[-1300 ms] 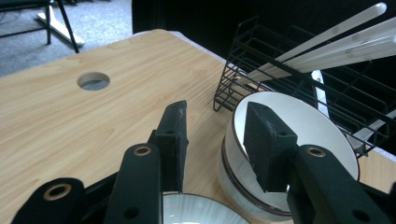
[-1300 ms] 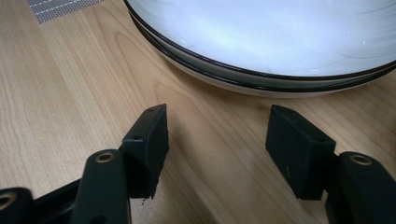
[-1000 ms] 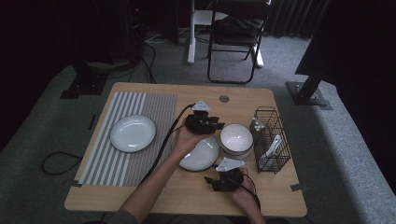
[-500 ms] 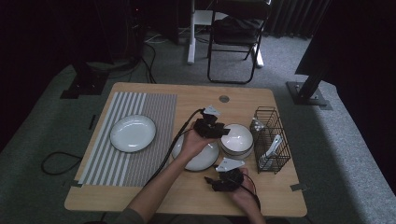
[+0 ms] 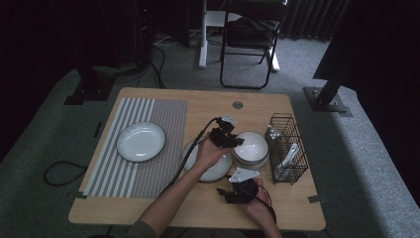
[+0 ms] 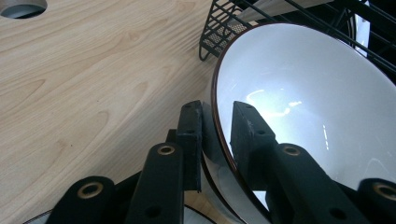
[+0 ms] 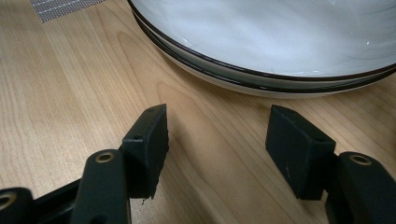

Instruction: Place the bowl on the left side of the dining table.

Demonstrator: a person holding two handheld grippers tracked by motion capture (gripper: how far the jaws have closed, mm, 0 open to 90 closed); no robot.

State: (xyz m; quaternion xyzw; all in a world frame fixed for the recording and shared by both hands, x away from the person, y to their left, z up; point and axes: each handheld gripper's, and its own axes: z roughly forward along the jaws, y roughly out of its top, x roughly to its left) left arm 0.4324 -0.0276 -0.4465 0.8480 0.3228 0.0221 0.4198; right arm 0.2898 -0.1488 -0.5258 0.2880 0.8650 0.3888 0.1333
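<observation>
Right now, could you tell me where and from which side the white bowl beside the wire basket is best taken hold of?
By its thin rim, from the side away from the wire basket. The bowl is round and wide, so only its rim fits between two jaws, one inside and one outside. The left gripper already straddles the rim that way, its jaws having just been closing; they look snug against the wall.

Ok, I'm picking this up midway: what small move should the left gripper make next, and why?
Probably a short, gentle lift. The left gripper has just been closing, and its fingers now straddle the bowl rim, one inside, one outside. The wire basket stands close behind, so lift away from it. The right gripper waits open.
</observation>
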